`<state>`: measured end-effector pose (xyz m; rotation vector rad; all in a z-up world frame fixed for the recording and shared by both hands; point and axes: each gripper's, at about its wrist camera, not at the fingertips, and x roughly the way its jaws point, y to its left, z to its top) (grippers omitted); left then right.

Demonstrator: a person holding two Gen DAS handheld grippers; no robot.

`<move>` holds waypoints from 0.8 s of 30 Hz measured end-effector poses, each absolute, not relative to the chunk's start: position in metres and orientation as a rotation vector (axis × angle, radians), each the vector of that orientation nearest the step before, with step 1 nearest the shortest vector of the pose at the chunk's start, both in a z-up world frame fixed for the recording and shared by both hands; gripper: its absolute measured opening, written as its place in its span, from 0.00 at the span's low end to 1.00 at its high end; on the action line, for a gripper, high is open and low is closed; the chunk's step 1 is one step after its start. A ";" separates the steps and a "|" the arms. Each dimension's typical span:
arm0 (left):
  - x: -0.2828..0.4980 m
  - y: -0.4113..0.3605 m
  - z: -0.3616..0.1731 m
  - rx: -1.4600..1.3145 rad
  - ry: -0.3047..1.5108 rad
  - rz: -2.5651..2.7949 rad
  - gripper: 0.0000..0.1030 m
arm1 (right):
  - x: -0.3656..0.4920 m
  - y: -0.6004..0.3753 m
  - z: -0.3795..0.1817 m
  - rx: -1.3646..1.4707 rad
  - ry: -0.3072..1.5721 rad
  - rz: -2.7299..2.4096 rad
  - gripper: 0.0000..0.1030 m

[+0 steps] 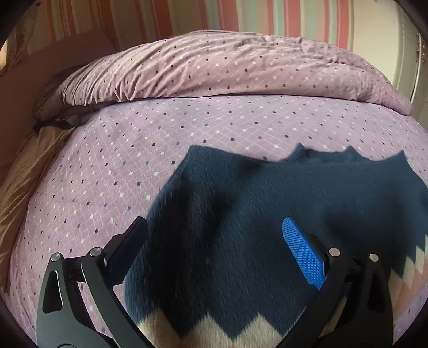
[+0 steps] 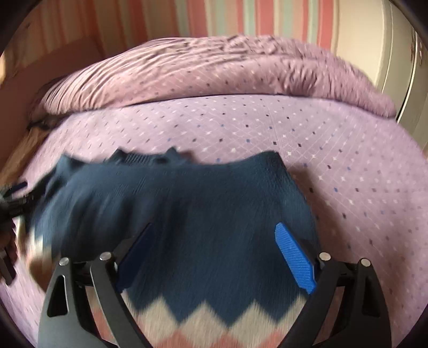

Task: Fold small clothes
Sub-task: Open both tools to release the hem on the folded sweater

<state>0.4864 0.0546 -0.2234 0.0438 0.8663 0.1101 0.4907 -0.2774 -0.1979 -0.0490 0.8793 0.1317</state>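
Observation:
A small navy knit sweater (image 1: 240, 203) with a white and pink zigzag band lies flat on the lilac bed sheet (image 1: 107, 166). My left gripper (image 1: 214, 241) is open above the sweater's left half, its fingers apart with nothing between them. In the right wrist view the same sweater (image 2: 208, 203) spreads under my right gripper (image 2: 214, 246), which is open above its right half. The left gripper's dark frame (image 2: 8, 208) shows blurred at the sweater's left edge. The sweater's near hem is hidden below both views.
A rumpled lilac duvet (image 1: 214, 69) is heaped along the far side of the bed. A tan pillow or sheet (image 1: 24, 171) lies at the left edge. A striped wall (image 1: 214, 16) and a white door (image 1: 388, 40) stand behind.

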 end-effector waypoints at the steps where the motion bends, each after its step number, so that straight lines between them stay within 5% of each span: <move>1: 0.475 0.052 -0.223 0.047 0.855 0.110 0.97 | 0.477 -0.272 -0.201 -0.087 0.876 0.121 0.89; 9: 0.445 0.039 -0.253 0.031 0.906 0.139 0.97 | 0.453 -0.266 -0.256 -0.106 1.039 0.081 0.97; 17: 0.394 0.030 -0.238 0.041 0.881 0.158 0.97 | 0.390 -0.267 -0.165 -0.131 0.856 0.121 0.98; 24: 0.354 0.027 -0.200 0.010 0.857 0.169 0.97 | 0.321 -0.283 -0.141 -0.146 0.847 0.120 0.98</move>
